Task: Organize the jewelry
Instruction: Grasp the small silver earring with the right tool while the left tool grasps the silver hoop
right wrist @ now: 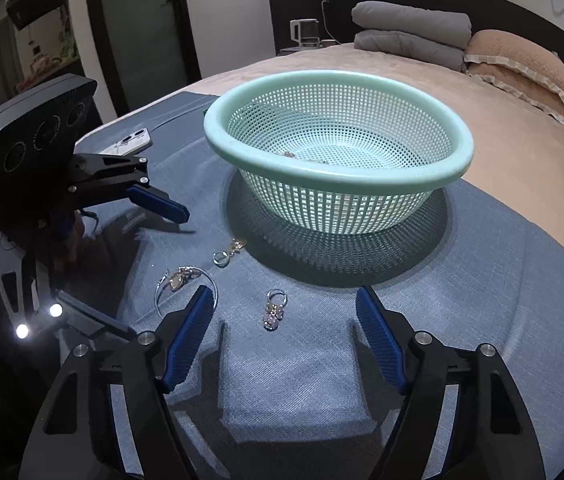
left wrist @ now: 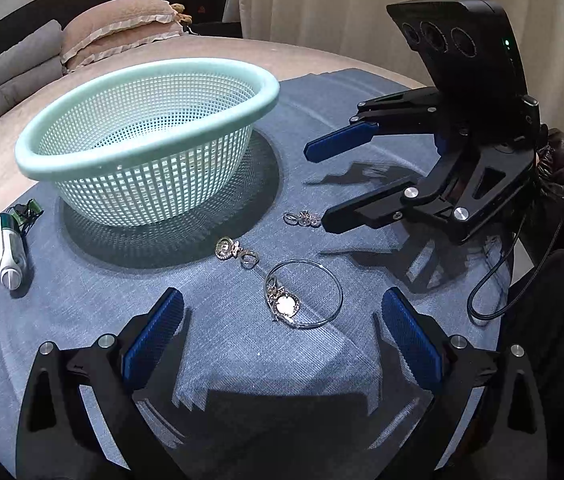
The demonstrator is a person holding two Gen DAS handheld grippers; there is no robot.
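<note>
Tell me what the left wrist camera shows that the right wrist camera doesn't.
Only the left wrist view shows the white and green device lying beside the basket. Only the right wrist view shows the phone and a few pieces already inside the basket. Both show the mint basket, the bangle, loose earrings on blue cloth, and both hand-held grippers open.

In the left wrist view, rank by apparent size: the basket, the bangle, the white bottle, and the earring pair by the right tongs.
1. Basket, by far.
2. Bangle and white bottle: about alike, and both near the camera, so I won't rank them.
3. Earring pair, smallest, though it lies farther off.
</note>
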